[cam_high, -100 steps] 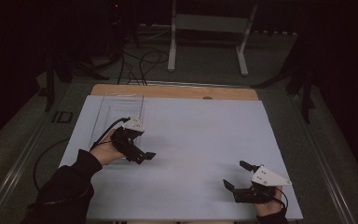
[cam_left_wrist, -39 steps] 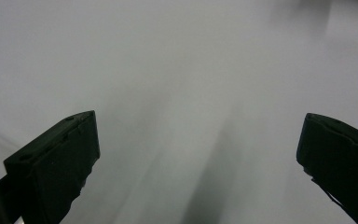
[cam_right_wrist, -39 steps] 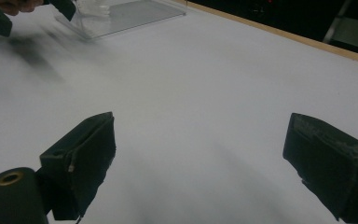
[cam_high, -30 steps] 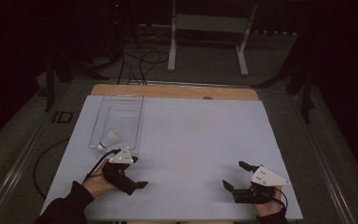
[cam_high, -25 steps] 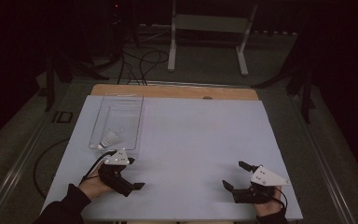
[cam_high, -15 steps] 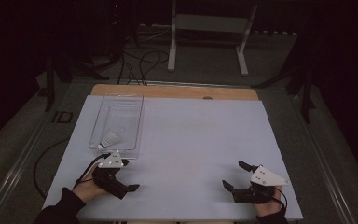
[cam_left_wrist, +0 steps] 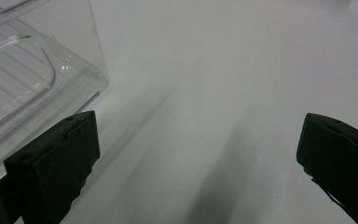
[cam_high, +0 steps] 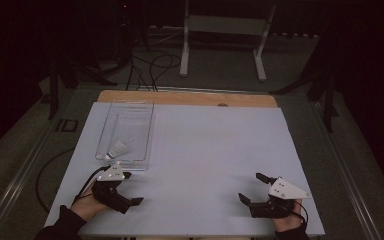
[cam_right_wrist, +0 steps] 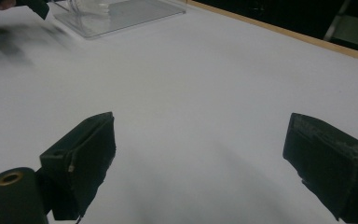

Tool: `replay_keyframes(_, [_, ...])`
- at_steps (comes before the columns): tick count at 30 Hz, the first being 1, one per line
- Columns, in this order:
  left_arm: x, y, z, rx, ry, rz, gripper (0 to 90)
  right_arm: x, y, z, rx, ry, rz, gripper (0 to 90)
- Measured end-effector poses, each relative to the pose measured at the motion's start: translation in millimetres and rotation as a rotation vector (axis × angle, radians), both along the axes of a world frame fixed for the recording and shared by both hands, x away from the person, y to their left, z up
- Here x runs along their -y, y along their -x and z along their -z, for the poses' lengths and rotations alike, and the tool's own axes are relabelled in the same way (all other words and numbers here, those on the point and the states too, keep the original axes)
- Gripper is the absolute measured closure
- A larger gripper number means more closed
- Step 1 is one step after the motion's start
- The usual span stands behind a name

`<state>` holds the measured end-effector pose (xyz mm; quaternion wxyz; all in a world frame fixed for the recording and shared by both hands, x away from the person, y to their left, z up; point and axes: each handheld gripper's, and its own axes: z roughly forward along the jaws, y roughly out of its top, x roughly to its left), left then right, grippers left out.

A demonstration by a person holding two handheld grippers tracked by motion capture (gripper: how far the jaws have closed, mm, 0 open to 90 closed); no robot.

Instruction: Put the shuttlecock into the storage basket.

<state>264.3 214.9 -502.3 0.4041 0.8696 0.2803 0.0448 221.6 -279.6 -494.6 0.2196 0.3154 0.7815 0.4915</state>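
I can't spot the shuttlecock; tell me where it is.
In the high view the shuttlecock lies inside the clear tray on the table's left side, near the tray's front end, just beyond the left gripper.

My left gripper (cam_high: 128, 200) sits low at the near left, held in my left hand (cam_high: 87, 204), its fingers (cam_left_wrist: 58, 163) spread wide apart with nothing between them, pointing right across the counter. My dark sleeve (cam_high: 62, 227) comes in from the bottom edge. Over at the near right, my right gripper (cam_high: 251, 188) rests low in my right hand (cam_high: 285, 220), fingers (cam_right_wrist: 81, 158) parted wide and empty too, aimed leftward.
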Motion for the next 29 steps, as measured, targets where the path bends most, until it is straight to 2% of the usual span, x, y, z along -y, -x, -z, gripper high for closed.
replay_keyframes(8, [-1.3, 3.7, 2.0, 0.034, 0.004, -0.025, 0.0, -0.7, -0.4, 1.0, -0.006, 0.003, -0.004, 9.2])
replay_keyframes(11, [-2.1, 5.4, 3.2, 0.032, 0.009, -0.031, 0.0, -1.3, -0.4, 1.4, -0.007, 0.004, -0.009, 9.2])
replay_keyframes(14, [-3.7, 8.1, 6.3, 0.023, 0.030, -0.029, 0.0, -1.9, -0.4, 1.4, -0.009, 0.003, -0.013, 9.2])
replay_keyframes(19, [-3.1, 8.6, 8.7, 0.029, 0.023, -0.037, 0.0, -2.6, -0.5, 2.1, -0.011, 0.004, -0.019, 9.2])
replay_keyframes(26, [-2.0, 7.8, 8.5, 0.035, 0.061, -0.036, 0.0, -2.2, -0.2, 2.0, -0.010, 0.005, -0.018, 9.2])
replay_keyframes(29, [-0.6, 7.9, 9.9, 0.037, 0.053, -0.034, 0.0, -2.2, -0.7, 2.3, -0.013, 0.008, -0.017, 9.2])
